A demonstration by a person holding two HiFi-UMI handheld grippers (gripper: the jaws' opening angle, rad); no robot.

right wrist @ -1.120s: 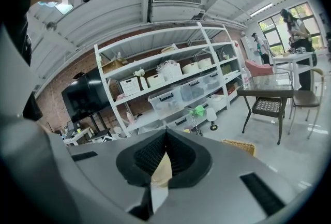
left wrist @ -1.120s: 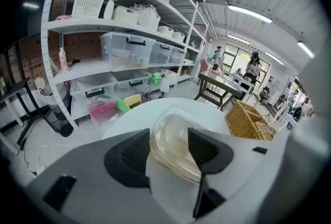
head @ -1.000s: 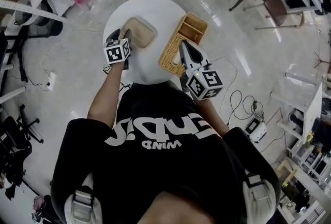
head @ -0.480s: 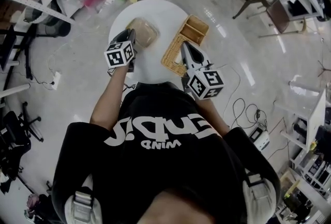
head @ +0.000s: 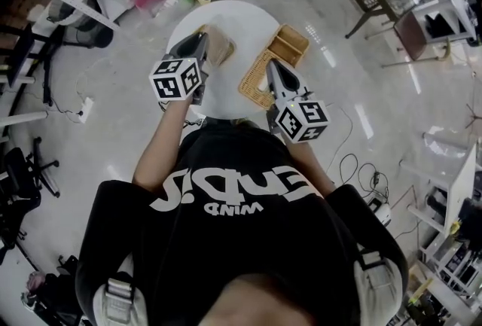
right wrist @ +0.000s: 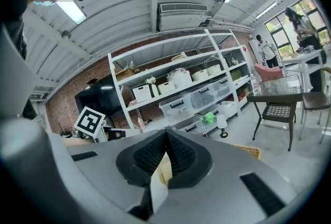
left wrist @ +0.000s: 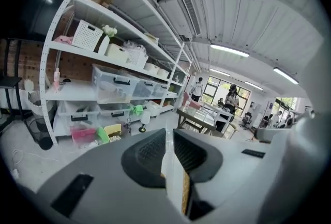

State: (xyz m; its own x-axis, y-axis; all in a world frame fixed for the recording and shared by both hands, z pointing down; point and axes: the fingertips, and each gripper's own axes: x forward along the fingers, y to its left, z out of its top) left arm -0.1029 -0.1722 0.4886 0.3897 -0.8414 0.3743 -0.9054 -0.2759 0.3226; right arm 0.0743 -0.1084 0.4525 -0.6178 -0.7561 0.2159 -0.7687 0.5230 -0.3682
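Black-and-white square markers pattern the grey left hand-held gripper [head: 202, 40] and right hand-held gripper [head: 269, 67] over a white worktop [head: 241, 23]. On the worktop are a tan woven basket [head: 285, 46] and a clear, tan-tinted box [head: 220, 47]. A cream scrap [right wrist: 164, 167] sits between the right black pads.

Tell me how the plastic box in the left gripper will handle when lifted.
Probably light: the left gripper holds the plastic box by one edge alone. Likely bendy, its clear wall looks thin. Smooth plastic might slip.
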